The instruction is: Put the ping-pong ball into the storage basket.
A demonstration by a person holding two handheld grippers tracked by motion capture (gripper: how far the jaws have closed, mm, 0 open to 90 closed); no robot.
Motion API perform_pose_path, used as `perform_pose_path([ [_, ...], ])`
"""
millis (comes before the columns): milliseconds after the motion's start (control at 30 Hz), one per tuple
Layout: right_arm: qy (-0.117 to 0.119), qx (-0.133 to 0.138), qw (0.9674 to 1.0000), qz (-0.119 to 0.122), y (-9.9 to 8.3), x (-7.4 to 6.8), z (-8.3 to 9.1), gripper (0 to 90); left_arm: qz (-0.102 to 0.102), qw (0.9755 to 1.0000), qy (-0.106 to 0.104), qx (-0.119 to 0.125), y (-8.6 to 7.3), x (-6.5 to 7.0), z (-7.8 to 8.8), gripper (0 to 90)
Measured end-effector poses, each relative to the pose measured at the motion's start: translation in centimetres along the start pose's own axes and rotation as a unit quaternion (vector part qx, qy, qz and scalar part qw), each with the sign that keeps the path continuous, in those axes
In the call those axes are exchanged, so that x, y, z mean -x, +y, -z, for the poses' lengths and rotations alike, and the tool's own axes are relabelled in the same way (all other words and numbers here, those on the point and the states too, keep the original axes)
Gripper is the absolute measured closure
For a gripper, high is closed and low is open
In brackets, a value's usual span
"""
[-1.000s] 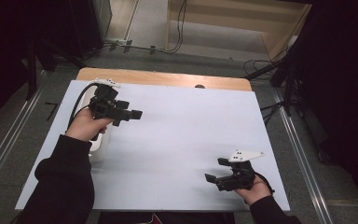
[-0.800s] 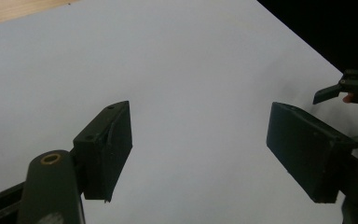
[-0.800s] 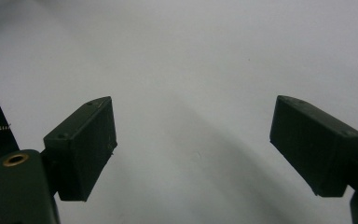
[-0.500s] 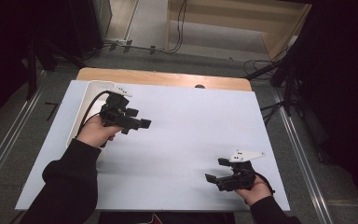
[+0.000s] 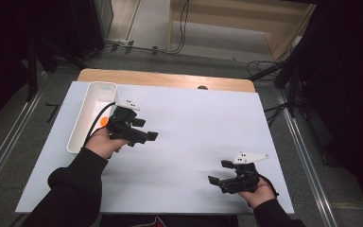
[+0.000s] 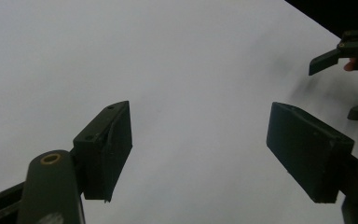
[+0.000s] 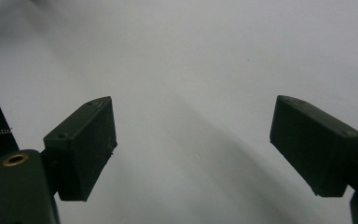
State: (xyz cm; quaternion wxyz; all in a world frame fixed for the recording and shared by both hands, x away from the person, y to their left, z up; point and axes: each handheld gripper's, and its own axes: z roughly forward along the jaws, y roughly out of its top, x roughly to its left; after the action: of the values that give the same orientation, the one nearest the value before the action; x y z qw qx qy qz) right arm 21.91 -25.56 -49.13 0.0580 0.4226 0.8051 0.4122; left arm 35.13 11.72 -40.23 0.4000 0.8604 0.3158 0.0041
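The left hand-held gripper (image 5: pixel 144 137) is held left of centre in the high view, jaws apart with nothing between, just right of a white tray (image 5: pixel 86 111) containing an orange object (image 5: pixel 103 121). The right hand-held gripper (image 5: pixel 220 178), lower right over the white tabletop (image 5: pixel 198 127), is likewise spread and empty.

Grey floor (image 5: pixel 38 142) is surrounding the white table (image 5: pixel 194 118); cables (image 5: pixel 184 28) are trailing past a wooden cabinet (image 5: pixel 236 23).
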Motion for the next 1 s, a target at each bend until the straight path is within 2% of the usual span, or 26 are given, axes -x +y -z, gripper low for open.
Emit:
perform_pose_path([
  [267,0.000,0.005,1.0000,-0.002,0.0,0.1,0.0,13.2,-0.009,1.0000,0.000,-0.004,-1.2,0.6,-0.4,22.7],
  [367,-0.001,0.006,1.0000,-0.002,0.0,0.1,0.1,13.2,-0.004,1.0000,0.001,-0.003,-1.8,0.6,-0.5,22.7],
  [433,0.001,0.006,1.0000,-0.001,0.0,0.2,0.0,13.2,0.002,1.0000,-0.006,0.001,-2.3,0.6,-0.5,22.7],
  [567,0.003,0.007,1.0000,-0.002,0.0,0.2,0.1,13.2,-0.007,1.0000,-0.002,-0.003,-2.9,0.8,-0.4,22.7],
  [700,0.004,0.005,1.0000,-0.008,0.1,0.2,0.1,13.2,-0.005,1.0000,-0.008,0.000,-3.5,0.8,-0.4,22.7],
  [833,0.003,0.006,0.9999,-0.008,0.1,0.2,0.1,13.2,-0.025,0.9997,-0.003,-0.005,-4.3,1.0,-0.4,22.7],
  [1000,0.002,0.008,1.0000,-0.003,0.1,0.2,0.1,13.2,-0.027,0.9996,-0.004,-0.004,-4.9,1.1,-0.4,22.7],
])
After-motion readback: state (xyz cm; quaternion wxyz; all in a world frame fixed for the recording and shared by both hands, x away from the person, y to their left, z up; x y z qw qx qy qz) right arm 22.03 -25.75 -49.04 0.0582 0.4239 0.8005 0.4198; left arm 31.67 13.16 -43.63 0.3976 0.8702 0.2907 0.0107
